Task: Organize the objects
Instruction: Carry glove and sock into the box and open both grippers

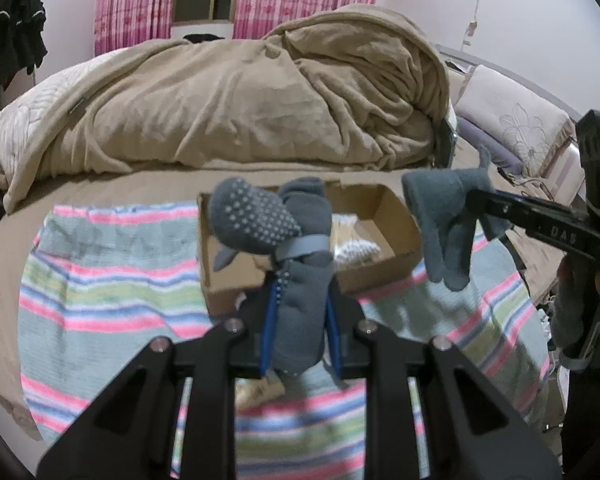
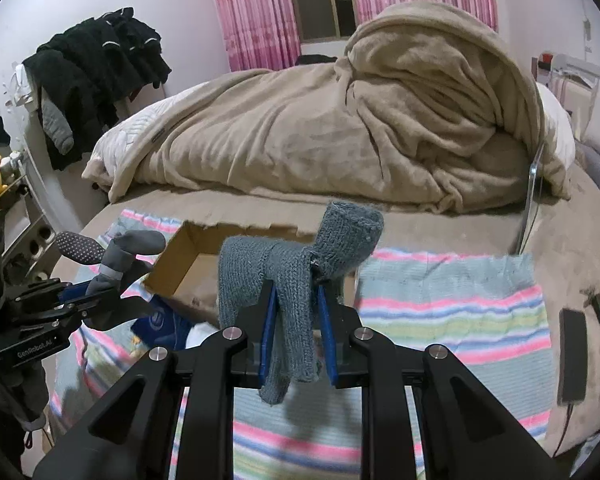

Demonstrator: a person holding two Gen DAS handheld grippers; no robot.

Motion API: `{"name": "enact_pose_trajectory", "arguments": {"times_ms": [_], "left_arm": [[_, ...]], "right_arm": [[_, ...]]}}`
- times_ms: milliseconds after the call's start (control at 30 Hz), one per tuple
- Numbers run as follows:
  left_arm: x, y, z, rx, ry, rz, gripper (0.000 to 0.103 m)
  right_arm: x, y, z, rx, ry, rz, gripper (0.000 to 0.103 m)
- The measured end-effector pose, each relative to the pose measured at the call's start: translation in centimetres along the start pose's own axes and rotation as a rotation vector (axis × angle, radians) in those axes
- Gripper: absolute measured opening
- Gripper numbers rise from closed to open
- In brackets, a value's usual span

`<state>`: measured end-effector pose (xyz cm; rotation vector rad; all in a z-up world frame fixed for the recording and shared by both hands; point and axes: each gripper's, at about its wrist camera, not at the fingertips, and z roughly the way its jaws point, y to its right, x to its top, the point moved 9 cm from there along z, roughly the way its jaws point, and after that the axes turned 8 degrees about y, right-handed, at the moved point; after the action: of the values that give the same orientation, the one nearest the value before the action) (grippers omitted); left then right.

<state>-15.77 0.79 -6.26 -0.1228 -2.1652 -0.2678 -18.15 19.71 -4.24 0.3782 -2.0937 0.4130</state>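
The job looked partly done: the cardboard box (image 1: 384,216) on the bed already held some small things. Both socks were up in the air over the box. The left gripper (image 1: 300,304) had its jaws pinched on the dotted grey sock (image 1: 252,216). The right gripper (image 2: 296,312) squeezed the fuzzy knit sock (image 2: 292,268)

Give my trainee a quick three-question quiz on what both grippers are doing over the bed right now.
1. True or false: the left hand-held gripper is empty.
2. What does the right hand-held gripper grip? A) grey knitted glove B) black charger
3. Which container sits on the striped pastel towel?

Key: 1. False, it is shut on a grey dotted-grip glove. 2. A. 3. An open brown cardboard box.
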Motion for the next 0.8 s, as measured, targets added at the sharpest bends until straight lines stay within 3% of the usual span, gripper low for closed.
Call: {"name": "enact_pose_trajectory", "arguments": {"times_ms": [433, 800], "left_arm": [[2.0, -1.8, 3.7, -0.017, 0.013, -0.043, 0.022], [1.7, -3.5, 7.7, 0.005, -0.028, -0.077, 0.022]], "right_arm": [[2.2, 0.9, 3.3, -0.018, -0.007, -0.002, 0.022], [0.4, 2.4, 8.4, -0.028, -0.072, 0.032, 0.022]]}}
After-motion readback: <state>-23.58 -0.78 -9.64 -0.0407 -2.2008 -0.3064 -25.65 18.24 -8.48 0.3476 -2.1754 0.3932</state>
